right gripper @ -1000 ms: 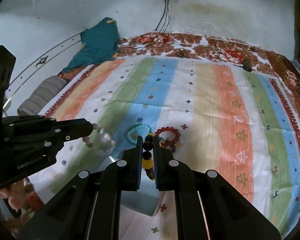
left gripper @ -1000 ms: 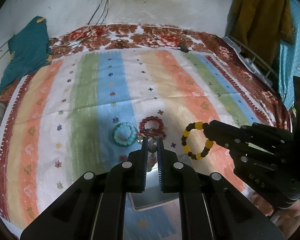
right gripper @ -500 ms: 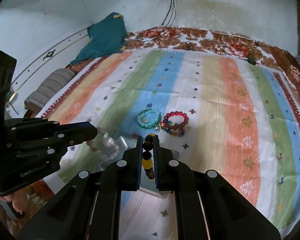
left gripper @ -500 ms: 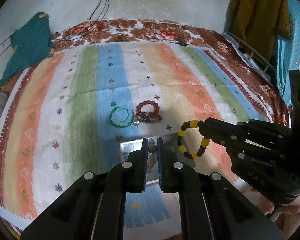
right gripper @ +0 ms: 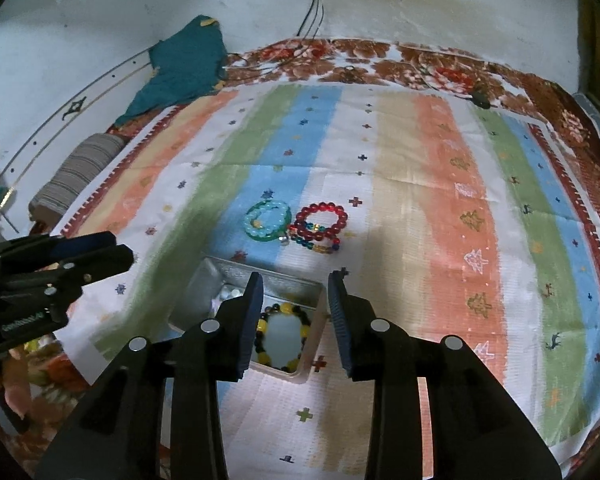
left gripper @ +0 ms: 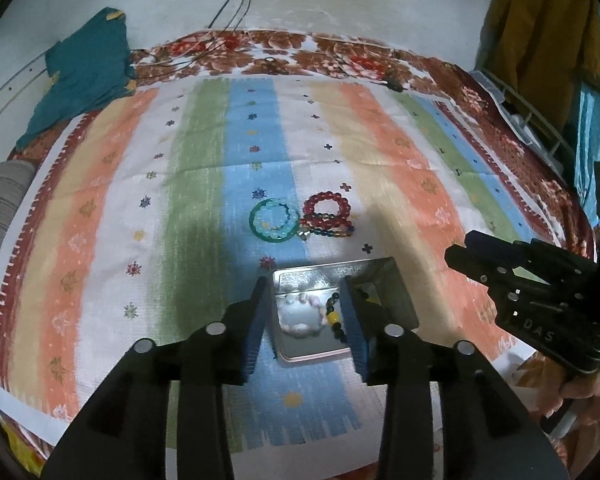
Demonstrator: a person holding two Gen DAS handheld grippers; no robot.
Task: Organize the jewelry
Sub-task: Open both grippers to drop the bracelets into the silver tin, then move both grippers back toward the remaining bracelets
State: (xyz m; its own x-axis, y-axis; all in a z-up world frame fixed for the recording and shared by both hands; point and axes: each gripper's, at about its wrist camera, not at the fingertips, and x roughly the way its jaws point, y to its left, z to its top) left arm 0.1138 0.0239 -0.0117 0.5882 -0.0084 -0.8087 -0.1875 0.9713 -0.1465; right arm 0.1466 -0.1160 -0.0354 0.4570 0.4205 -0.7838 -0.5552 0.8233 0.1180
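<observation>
Two bracelets have just left your jaws and both now lie in the metal tin [left gripper: 342,354]; that is the change to read. On the left, your left gripper [left gripper: 305,320] has just been opening; a second ago it pinched the pale bracelet, and now its pads stand apart with nothing pressed between them, the pale bracelet [left gripper: 300,316] resting on the tin's floor below; just beside it in the left wrist view you can see part of the yellow and black bracelet [left gripper: 334,320]. Moving right, your right gripper [right gripper: 296,320] has likewise just been opening; it was clamped on the yellow and black bracelet, and now its jaws are parted and empty, that bracelet [right gripper: 284,338] lying flat as a ring in the tin [right gripper: 312,350] beneath them. So both drops look done, I'd judge, and both hands are free. Further up the striped cloth [right gripper: 420,184] your remaining work waits: the green bracelet [right gripper: 268,222] and, touching it on the right, the red bracelet [right gripper: 320,220] piled over a string of mixed-colour beads [right gripper: 316,243]; these sit near the tin but outside it, so the job reads as roughly half finished.
</observation>
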